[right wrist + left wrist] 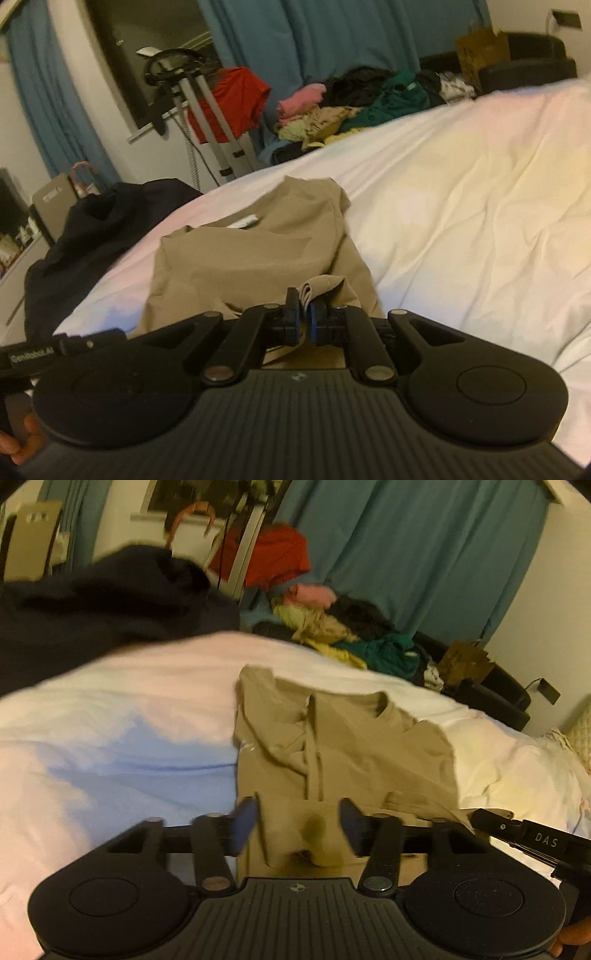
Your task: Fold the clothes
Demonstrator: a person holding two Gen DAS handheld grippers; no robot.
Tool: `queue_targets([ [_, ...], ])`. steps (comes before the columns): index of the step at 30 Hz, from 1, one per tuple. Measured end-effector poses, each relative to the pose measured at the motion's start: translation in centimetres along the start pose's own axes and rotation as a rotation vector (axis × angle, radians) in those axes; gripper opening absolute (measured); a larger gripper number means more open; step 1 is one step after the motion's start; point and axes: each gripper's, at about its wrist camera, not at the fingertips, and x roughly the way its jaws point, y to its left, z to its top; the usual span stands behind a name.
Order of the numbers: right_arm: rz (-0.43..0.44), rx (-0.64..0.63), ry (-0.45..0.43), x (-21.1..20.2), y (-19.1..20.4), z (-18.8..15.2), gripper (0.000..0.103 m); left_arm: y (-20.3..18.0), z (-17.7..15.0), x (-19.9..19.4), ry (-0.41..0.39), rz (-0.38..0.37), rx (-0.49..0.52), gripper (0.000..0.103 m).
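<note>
We see a dark cloth heaped far left on the white bed. The tan shirt lies in the middle, w/ its near edge right by both tools. Our left gripper is wide apart, fabric between the fingers but not pinched. Our right gripper is squeezed tight on a bunched shirt edge. Only the right view shows that pinch. Far right, a clothes pile is blurry; we can't tell the pieces apart.
</note>
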Motion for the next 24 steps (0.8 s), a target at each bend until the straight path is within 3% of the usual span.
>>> queue_targets([
  [1,-0.019,-0.022,-0.008,-0.8,0.3,0.0,0.017,-0.5,-0.3,-0.8,-0.012,-0.006,0.008,0.072],
  [2,-0.031,-0.044,-0.018,-1.7,0.7,0.0,0.036,-1.1,-0.5,-1.5,-0.023,-0.013,0.015,0.081],
  [3,-0.022,-0.063,-0.034,-2.8,0.9,-0.1,0.066,-1.6,-0.9,-2.3,-0.038,-0.014,0.018,0.083],
  [5,0.002,-0.079,-0.071,-5.1,1.2,-0.3,0.096,-2.8,-1.6,-3.9,-0.065,-0.01,0.016,0.086],
  [13,0.016,-0.131,-0.141,-12.7,1.5,-2.4,0.094,-5.9,-4.0,-10.0,-0.132,0.028,0.116,0.097],
  [24,0.06,-0.186,-0.152,-15.0,3.1,-4.4,0.094,-5.6,-6.9,-15.0,-0.156,0.061,0.168,0.1],
])
